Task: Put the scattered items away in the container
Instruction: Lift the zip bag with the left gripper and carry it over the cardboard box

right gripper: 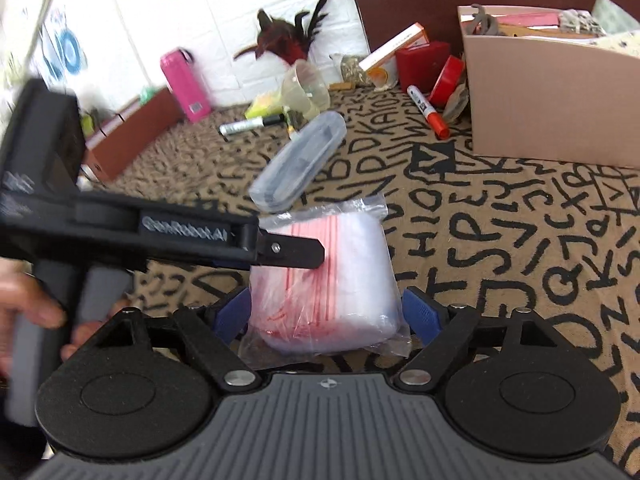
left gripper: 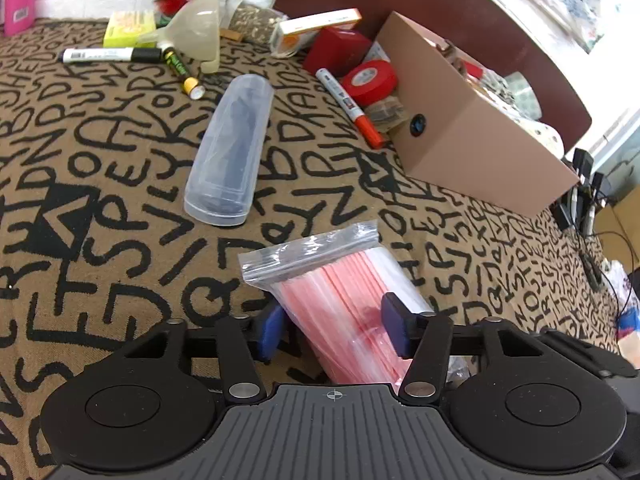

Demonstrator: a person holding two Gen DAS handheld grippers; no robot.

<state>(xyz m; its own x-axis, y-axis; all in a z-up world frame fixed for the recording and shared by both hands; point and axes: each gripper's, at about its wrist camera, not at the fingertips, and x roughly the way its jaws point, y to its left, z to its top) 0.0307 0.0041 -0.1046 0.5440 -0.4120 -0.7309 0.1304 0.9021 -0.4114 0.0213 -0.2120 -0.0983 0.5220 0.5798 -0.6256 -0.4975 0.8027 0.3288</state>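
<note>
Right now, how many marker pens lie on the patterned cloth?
2. A black marker lies at the far left, beside the funnel. A red-capped marker lies next to the red tape, near the box. More may be hidden inside the box.

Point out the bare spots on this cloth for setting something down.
Bare cloth lies left of the clear case, and between the zip bag and cardboard box. It is crowded by the funnel and red tape.
</note>
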